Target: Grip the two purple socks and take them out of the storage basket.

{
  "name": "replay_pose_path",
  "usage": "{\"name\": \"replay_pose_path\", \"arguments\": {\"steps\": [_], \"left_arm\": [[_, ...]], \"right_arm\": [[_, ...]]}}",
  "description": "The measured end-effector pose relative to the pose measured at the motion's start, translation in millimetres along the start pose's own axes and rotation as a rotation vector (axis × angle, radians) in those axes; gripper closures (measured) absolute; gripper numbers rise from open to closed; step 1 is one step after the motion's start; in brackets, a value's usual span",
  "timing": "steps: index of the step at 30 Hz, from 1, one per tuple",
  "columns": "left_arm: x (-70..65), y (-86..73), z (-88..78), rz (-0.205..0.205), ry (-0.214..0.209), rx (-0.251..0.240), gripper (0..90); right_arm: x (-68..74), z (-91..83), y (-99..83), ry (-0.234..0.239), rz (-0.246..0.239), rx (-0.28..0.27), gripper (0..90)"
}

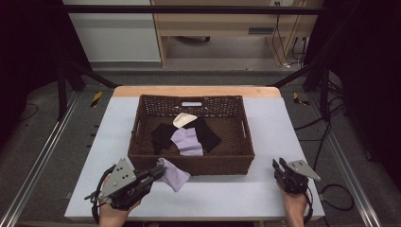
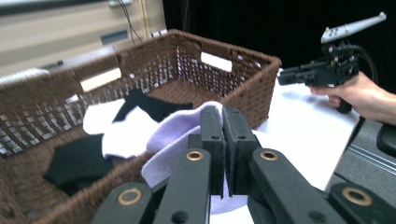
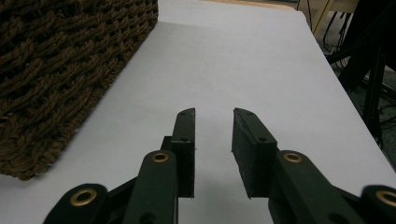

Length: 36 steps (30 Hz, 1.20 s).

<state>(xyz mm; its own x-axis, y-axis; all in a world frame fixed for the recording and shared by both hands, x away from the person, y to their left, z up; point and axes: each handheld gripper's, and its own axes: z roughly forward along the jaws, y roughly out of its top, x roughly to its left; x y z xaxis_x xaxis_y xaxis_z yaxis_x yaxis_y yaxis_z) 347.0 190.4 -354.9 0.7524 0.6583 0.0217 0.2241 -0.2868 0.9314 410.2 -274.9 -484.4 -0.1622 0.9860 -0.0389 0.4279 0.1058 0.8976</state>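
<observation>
A brown wicker basket [image 1: 142,156] stands in the middle of the white table. Inside lie black cloths [image 1: 163,135], a lilac cloth [image 1: 188,141] and a cream cloth [image 1: 183,119]. My left gripper [image 1: 160,171] is at the basket's near left corner, shut on a lilac cloth [image 1: 174,174] that hangs down outside the front wall. In the left gripper view that lilac cloth [image 2: 173,135] drapes over the rim from between the closed jaws [image 2: 223,116]. My right gripper [image 1: 279,165] rests near the table's front right, open with nothing between its fingers [image 3: 212,114].
The basket wall [image 3: 56,70] stands just left of my right gripper. Bare table top [image 1: 279,127] runs to the right of the basket. A wooden desk [image 1: 227,23] and cables [image 1: 283,38] stand beyond the table's far edge.
</observation>
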Motion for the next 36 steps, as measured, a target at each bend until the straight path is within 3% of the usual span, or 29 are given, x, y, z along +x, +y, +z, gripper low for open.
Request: {"name": "replay_pose_path", "arguments": {"steps": [8,15,26,31,36], "left_arm": [[-3.4,-25.5,17.6,-0.015,-0.02,0.107,86.9],[-1.5,-46.2,39.1,-0.024,-0.015,0.199,86.8],[4.7,-68.3,58.3,-0.055,-0.002,0.297,85.8],[5.5,-71.5,60.2,-0.067,0.002,0.314,76.8],[3.4,-61.4,50.6,-0.07,0.018,0.261,64.9]], "right_arm": [[-0.4,-0.2,-0.1,-0.007,0.015,-0.002,58.5],[-0.7,0.2,0.1,-0.02,0.03,0.004,38.6],[-0.6,0.9,0.3,-0.021,0.021,0.008,30.6],[-0.8,0.7,0.4,-0.016,0.026,0.007,29.8],[-0.9,0.5,0.3,-0.017,0.026,0.006,29.7]]}}
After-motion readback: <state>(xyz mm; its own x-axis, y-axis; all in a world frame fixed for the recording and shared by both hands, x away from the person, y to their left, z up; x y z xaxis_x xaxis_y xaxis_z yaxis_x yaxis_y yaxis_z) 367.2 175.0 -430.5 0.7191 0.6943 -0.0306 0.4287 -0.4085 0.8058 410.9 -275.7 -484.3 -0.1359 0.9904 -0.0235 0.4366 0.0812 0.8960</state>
